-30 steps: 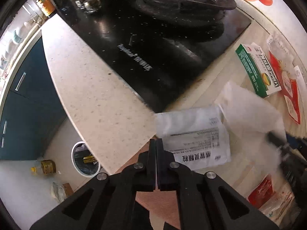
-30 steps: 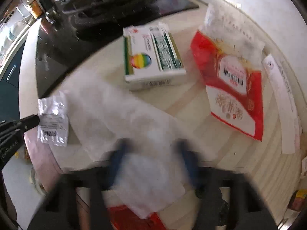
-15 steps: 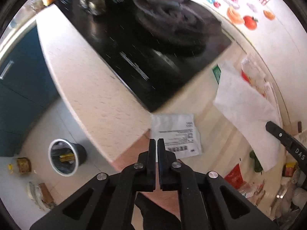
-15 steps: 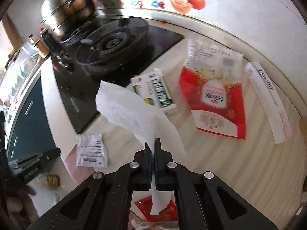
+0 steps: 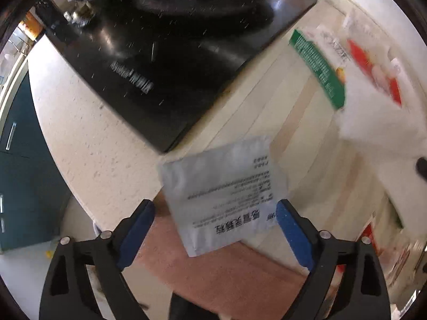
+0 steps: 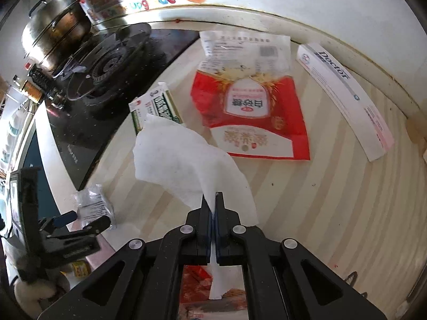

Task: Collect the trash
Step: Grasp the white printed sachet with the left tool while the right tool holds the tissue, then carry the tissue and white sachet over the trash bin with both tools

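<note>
My left gripper [image 5: 214,214] is open, its blue-padded fingers either side of a silver foil sachet [image 5: 224,198] that lies at the counter's front edge; the sachet also shows in the right wrist view [image 6: 93,205]. My right gripper [image 6: 212,202] is shut on a white tissue [image 6: 181,160] and holds it up above the counter. The tissue shows blurred at the right of the left wrist view [image 5: 379,122]. The left gripper [image 6: 80,221] is at the lower left of the right wrist view.
A green-and-white box [image 6: 157,109], a red-and-white food bag [image 6: 250,106] and a long white "Doctor" box [image 6: 344,98] lie on the striped counter [image 6: 320,200]. A black gas hob [image 5: 173,61] is at the left, with a steel pot [image 6: 53,34] behind.
My left gripper has opened and moved in close, so its fingers straddle the sachet. My right gripper still holds the tissue raised, about where it was half a second ago.
</note>
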Action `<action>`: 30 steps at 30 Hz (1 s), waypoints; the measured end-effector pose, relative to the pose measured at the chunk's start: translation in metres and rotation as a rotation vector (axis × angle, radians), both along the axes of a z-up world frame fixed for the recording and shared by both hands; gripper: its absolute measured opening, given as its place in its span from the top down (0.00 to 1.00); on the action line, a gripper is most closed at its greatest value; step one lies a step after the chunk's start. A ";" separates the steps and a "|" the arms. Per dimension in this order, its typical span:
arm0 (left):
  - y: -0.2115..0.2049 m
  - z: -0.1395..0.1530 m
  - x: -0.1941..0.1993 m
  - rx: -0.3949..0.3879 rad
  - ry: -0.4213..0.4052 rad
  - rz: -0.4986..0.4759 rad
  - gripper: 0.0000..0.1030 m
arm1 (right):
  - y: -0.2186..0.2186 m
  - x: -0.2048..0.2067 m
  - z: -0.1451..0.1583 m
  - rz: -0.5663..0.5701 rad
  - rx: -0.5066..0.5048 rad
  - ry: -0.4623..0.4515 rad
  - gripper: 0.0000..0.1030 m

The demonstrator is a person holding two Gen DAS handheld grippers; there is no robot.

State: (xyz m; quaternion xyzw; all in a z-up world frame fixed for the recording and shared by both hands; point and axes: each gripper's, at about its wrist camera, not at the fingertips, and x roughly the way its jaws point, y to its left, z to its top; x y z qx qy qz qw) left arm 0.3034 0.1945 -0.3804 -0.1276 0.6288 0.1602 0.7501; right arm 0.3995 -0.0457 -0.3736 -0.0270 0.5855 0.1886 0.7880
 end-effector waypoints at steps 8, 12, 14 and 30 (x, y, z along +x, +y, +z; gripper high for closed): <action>-0.015 0.011 0.009 -0.012 -0.032 -0.024 0.96 | -0.007 0.000 -0.006 -0.026 0.006 0.003 0.99; -0.003 0.035 -0.015 -0.042 -0.082 0.006 0.97 | -0.012 0.000 0.005 -0.037 0.029 -0.010 0.99; 0.008 0.054 -0.024 -0.043 -0.122 0.019 0.97 | -0.013 -0.001 0.014 -0.039 0.045 -0.020 0.99; 0.149 0.106 -0.183 -0.012 -0.256 0.304 0.97 | 0.162 -0.109 0.065 0.306 0.251 0.070 0.99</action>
